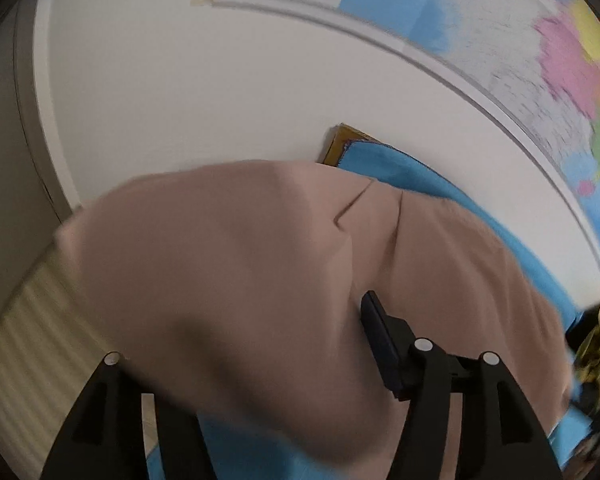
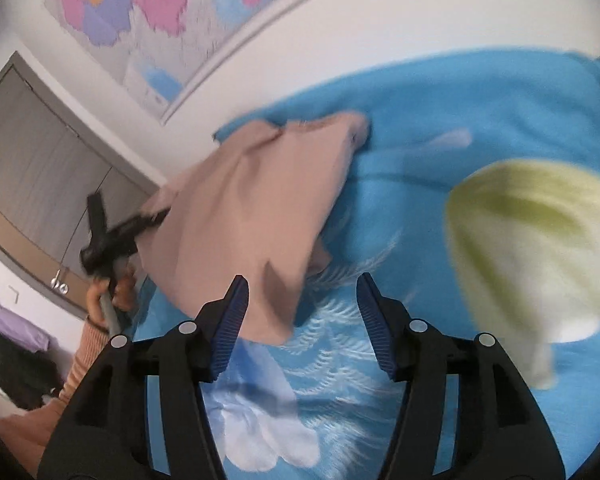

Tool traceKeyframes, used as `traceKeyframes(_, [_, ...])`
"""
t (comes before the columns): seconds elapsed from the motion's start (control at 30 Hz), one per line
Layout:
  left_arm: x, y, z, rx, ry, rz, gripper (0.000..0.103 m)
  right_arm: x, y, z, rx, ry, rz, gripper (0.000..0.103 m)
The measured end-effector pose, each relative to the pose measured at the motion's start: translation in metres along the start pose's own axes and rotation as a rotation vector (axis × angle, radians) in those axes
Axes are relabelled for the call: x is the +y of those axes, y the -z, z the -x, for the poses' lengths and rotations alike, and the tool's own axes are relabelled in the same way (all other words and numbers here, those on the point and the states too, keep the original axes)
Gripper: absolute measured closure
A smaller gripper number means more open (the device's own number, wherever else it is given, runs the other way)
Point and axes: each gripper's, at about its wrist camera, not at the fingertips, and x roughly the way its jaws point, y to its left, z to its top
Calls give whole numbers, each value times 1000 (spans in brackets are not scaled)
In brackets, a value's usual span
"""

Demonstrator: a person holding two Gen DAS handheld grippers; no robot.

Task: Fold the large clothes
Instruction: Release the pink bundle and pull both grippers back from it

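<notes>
A large beige garment (image 1: 240, 264) fills the left wrist view and drapes over my left gripper (image 1: 356, 320); only the right finger (image 1: 380, 340) shows, the other is under the cloth. In the right wrist view the same garment (image 2: 252, 216) hangs lifted above a blue bedspread (image 2: 440, 120), held at its left edge by the left gripper (image 2: 148, 220). My right gripper (image 2: 302, 320) is open and empty, just below the garment's lower edge, with its blue pads (image 2: 374, 320) apart.
A pale yellow-green cloth (image 2: 532, 248) lies on the bedspread at the right. A wall map (image 2: 148, 4) hangs behind the bed. A grey cabinet (image 2: 32, 168) and dark and purple clothes (image 2: 8, 328) stand at the left.
</notes>
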Motion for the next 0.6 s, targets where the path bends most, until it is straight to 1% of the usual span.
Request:
traceKeyframes(0.07, [-1, 10, 23, -51, -60, -16, 40, 5, -5, 10, -52, 34, 21, 47])
traceKeyframes(0.13, [-4, 18, 43, -107, -95, -22, 39, 17, -12, 19, -82, 43, 81, 53])
traceKeyframes(0.17, [-9, 22, 54, -134, -105, -31, 39, 31, -15, 17, -91, 47, 132, 54])
traceKeyframes(0.2, [-13, 25, 60, -151, -104, -44, 36, 34, -17, 17, -87, 44, 172, 57])
traceKeyframes(0.23, [-23, 28, 66, -173, -90, -77, 35, 44, -17, 11, -78, 52, 216, 60])
traceKeyframes(0.27, [-33, 31, 69, -185, -82, -110, 35, 54, -17, 2, -63, 71, 259, 62])
traceKeyframes(0.3, [-46, 35, 72, -196, -67, -153, 34, 64, -15, -13, -27, 89, 303, 66])
traceKeyframes(0.33, [-58, 39, 73, -195, -36, -191, 32, 69, -12, -25, 5, 98, 316, 73])
traceKeyframes(0.37, [-71, 44, 70, -186, -5, -227, 30, 68, -8, -37, 44, 103, 318, 75])
traceKeyframes(0.4, [-79, 47, 64, -173, 2, -246, 30, 68, -3, -56, 112, 108, 324, 77])
traceKeyframes(0.43, [-84, 50, 59, -150, 17, -261, 30, 68, 3, -66, 145, 125, 334, 77])
traceKeyframes(0.47, [-89, 52, 49, -120, 34, -271, 30, 69, 9, -73, 165, 140, 350, 77])
traceKeyframes(0.5, [-94, 56, 36, -78, 35, -276, 30, 72, 15, -76, 166, 150, 381, 77])
traceKeyframes(0.57, [-95, 62, 21, -33, 26, -278, 30, 77, 17, -72, 171, 169, 412, 77])
traceKeyframes(0.6, [-95, 64, 18, -28, 24, -272, 30, 77, 14, -70, 175, 160, 398, 76])
